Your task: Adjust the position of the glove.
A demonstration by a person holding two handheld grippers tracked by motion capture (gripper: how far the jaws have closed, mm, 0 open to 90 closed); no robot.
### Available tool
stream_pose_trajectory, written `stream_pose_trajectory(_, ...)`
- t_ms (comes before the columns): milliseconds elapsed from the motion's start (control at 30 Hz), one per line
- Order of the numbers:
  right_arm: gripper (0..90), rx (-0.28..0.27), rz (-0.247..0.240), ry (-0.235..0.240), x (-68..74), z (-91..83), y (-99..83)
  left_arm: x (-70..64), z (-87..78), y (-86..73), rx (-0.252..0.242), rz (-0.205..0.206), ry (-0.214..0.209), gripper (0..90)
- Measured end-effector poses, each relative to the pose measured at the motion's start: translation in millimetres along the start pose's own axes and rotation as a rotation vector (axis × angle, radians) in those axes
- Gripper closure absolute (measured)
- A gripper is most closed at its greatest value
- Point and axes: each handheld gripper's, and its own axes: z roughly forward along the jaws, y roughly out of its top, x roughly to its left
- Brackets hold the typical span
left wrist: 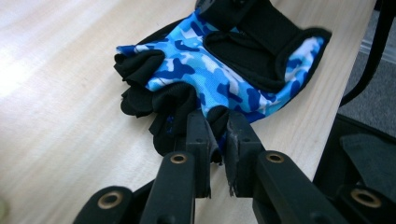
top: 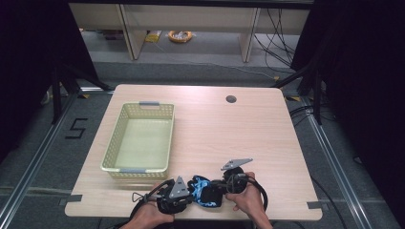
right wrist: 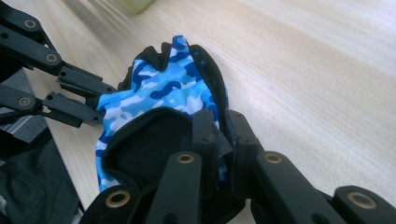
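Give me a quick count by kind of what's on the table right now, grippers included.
Gloves, blue camouflage with black: 1, the glove, pinched by both grippers.
Baskets, pale yellow-green: 1, the basket.
Grippers: 2, the left gripper and the right gripper.
Total: 4.

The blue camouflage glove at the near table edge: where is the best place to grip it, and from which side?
Probably by its thin hems, one from each side. The glove lies limp near the table edge, so only edges fit between jaws. The left gripper pinches a black finger end; the right gripper pinches the cuff edge.
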Motion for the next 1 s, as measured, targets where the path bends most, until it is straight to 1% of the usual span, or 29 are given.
stream_pose_trajectory(33,84.2,-0.028,-0.005,0.002,0.3,-0.6,0.3,2.4,-2.1,1.1,0.002,0.018,0.007,81.0)
stream_pose_trajectory(67,84.2,-0.012,-0.003,0.008,0.9,-3.7,1.5,1.6,-3.8,1.7,-0.014,-0.003,0.000,81.0)
stream_pose_trajectory(100,84.2,-0.021,-0.012,0.018,0.6,-5.1,2.3,2.8,-6.2,2.8,-0.008,0.011,0.002,81.0)
stream_pose_trajectory(133,84.3,-0.031,-0.003,0.016,1.7,-6.6,2.6,3.8,-7.3,3.5,-0.018,0.018,-0.002,81.0)
stream_pose_trajectory(167,84.2,-0.032,-0.010,0.020,1.7,-8.1,3.1,3.2,-8.5,3.6,-0.020,0.005,0.001,81.0)
stream_pose_trajectory(200,84.2,-0.042,-0.006,0.021,2.2,-9.3,3.7,3.6,-9.8,4.2,-0.021,0.014,-0.001,80.9)
stream_pose_trajectory(233,84.2,-0.043,-0.014,0.038,2.4,-9.8,4.3,3.1,-11.8,5.1,-0.025,0.024,-0.006,80.9)
stream_pose_trajectory(267,84.2,-0.045,-0.011,0.027,3.7,-11.5,4.9,1.2,-13.3,5.6,-0.029,0.008,-0.005,80.9)
stream_pose_trajectory(300,84.1,-0.044,-0.009,0.039,4.6,-12.4,5.6,0.8,-14.2,6.0,-0.026,0.008,-0.004,80.8)
stream_pose_trajectory(333,84.1,-0.053,-0.019,0.040,3.9,-12.5,6.0,0.7,-14.7,6.5,-0.034,0.009,-0.007,80.8)
stream_pose_trajectory(367,84.1,-0.064,-0.020,0.031,4.0,-12.7,6.1,1.5,-15.4,6.9,-0.026,0.018,-0.007,80.8)
stream_pose_trajectory(400,84.1,-0.064,-0.020,0.031,4.0,-12.7,6.1,1.8,-15.3,7.2,-0.022,0.021,0.002,80.8)
stream_pose_trajectory(433,84.1,-0.064,-0.019,0.034,3.9,-12.6,6.0,1.8,-15.0,7.8,-0.023,0.017,-0.010,80.8)
stream_pose_trajectory(467,84.1,-0.060,-0.023,0.050,2.9,-12.5,6.1,1.4,-15.2,8.4,-0.027,0.012,-0.005,80.7)
stream_pose_trajectory(500,84.1,-0.059,-0.023,0.054,2.2,-12.4,6.0,1.4,-15.4,9.2,-0.031,0.008,-0.012,80.7)
stream_pose_trajectory(533,84.1,-0.059,-0.018,0.038,2.0,-12.8,6.1,1.2,-15.3,9.5,-0.034,0.004,-0.013,80.7)
stream_pose_trajectory(567,84.1,-0.060,-0.017,0.048,1.5,-12.9,6.2,1.4,-15.5,9.9,-0.034,0.005,-0.013,80.7)
stream_pose_trajectory(633,84.1,-0.066,-0.022,0.039,1.3,-14.5,6.7,2.7,-16.5,11.2,-0.029,0.015,-0.012,80.7)
stream_pose_trajectory(700,84.0,-0.063,-0.020,0.046,1.9,-14.9,6.8,3.4,-16.7,11.7,-0.023,0.021,-0.009,80.7)
stream_pose_trajectory(733,84.0,-0.064,-0.020,0.043,2.6,-15.6,7.0,2.0,-17.2,11.7,-0.033,0.011,-0.016,80.6)
stream_pose_trajectory(767,84.0,-0.060,-0.008,0.048,4.2,-16.2,7.1,1.5,-17.8,11.7,-0.034,0.009,-0.012,80.6)
stream_pose_trajectory(800,84.0,-0.064,-0.023,0.046,3.9,-16.5,7.6,2.1,-19.0,12.2,-0.023,0.024,-0.005,80.6)
stream_pose_trajectory(833,84.0,-0.072,-0.048,0.064,1.8,-15.6,8.4,2.0,-19.4,12.5,-0.029,0.028,-0.007,80.6)
stream_pose_trajectory(867,84.0,-0.070,-0.030,0.054,3.8,-16.1,8.3,1.7,-20.0,13.0,-0.037,0.034,-0.014,80.6)
stream_pose_trajectory(900,83.9,-0.067,-0.033,0.038,5.8,-17.3,9.4,1.9,-21.1,13.1,-0.030,0.038,-0.010,80.5)
stream_pose_trajectory(967,83.9,-0.070,-0.039,0.037,6.2,-18.1,10.9,1.9,-23.1,13.4,-0.028,0.027,-0.005,80.5)
stream_pose_trajectory(1000,83.9,-0.070,-0.039,0.037,6.2,-18.1,10.9,1.9,-23.1,13.3,-0.040,0.018,-0.010,80.5)
